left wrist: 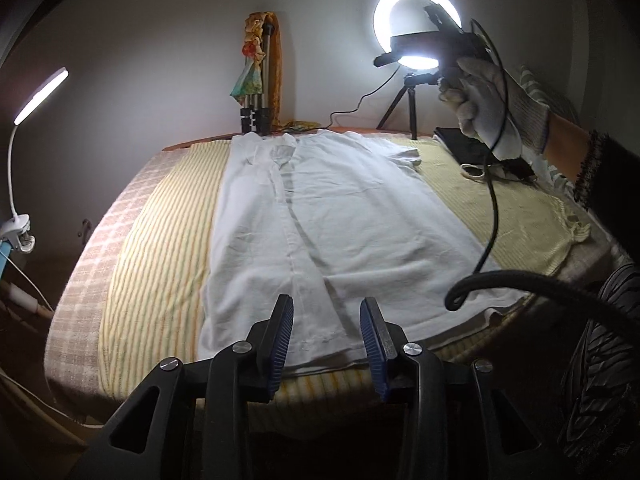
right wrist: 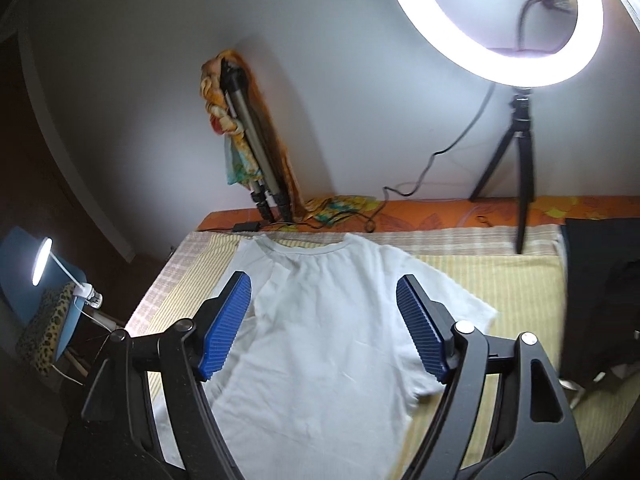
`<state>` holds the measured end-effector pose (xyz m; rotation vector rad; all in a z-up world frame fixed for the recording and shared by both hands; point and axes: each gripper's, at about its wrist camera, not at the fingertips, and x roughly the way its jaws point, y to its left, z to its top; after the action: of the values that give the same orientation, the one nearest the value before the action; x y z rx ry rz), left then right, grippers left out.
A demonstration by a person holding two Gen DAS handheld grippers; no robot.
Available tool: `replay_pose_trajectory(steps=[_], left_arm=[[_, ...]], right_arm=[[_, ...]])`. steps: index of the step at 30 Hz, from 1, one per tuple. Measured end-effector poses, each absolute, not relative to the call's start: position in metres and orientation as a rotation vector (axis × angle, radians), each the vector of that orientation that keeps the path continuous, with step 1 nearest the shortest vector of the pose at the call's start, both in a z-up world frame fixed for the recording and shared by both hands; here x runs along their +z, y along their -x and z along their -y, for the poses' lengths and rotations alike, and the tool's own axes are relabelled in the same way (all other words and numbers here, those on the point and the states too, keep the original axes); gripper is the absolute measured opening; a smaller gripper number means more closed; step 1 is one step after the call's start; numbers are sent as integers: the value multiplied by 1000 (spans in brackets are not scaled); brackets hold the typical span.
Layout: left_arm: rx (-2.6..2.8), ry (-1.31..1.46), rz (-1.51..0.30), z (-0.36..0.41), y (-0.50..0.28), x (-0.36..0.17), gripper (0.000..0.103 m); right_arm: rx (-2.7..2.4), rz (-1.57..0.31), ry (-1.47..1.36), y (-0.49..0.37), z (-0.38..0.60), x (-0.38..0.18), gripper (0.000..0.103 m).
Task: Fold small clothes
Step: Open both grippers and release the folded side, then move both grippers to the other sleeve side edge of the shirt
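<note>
A white T-shirt (left wrist: 320,224) lies flat on a yellow striped cloth (left wrist: 160,248), neck toward the wall; its left side looks folded in over the body. It also shows in the right wrist view (right wrist: 320,340). My left gripper (left wrist: 326,308) is open and empty, low over the shirt's hem. My right gripper (right wrist: 324,284) is open and empty, held high above the shirt's upper part. In the left wrist view it shows at upper right (left wrist: 440,40), held by a gloved hand (left wrist: 496,100).
A ring light on a small tripod (right wrist: 524,184) stands at the back right. A folded tripod with a colourful cloth (right wrist: 256,152) leans on the wall. A dark object (right wrist: 600,280) lies at the right. A clip lamp (left wrist: 36,100) is left. A black cable (left wrist: 492,200) hangs over the right side.
</note>
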<state>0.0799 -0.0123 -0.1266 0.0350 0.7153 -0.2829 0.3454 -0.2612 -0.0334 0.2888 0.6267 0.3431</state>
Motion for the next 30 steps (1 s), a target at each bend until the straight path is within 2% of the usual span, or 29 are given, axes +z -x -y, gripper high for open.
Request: replay_pose_trajectory(steps=[6,12,23,30], left_arm=[[-358,8,-721,29,-78,-122,36],[-468,-17,-717,82,-85,-123,36],[-609,-143,-739,195,-93,-147,39],[-610,-186,-769,224,-99,-165,39]], right_arm=[[296,-623,-310,-320,313,-41,78],[264,-679,-320,-317,348,-65,78],[257,-803,-480,-355,384,-127,78],[249,-843,-517,-383,386,-158,78]])
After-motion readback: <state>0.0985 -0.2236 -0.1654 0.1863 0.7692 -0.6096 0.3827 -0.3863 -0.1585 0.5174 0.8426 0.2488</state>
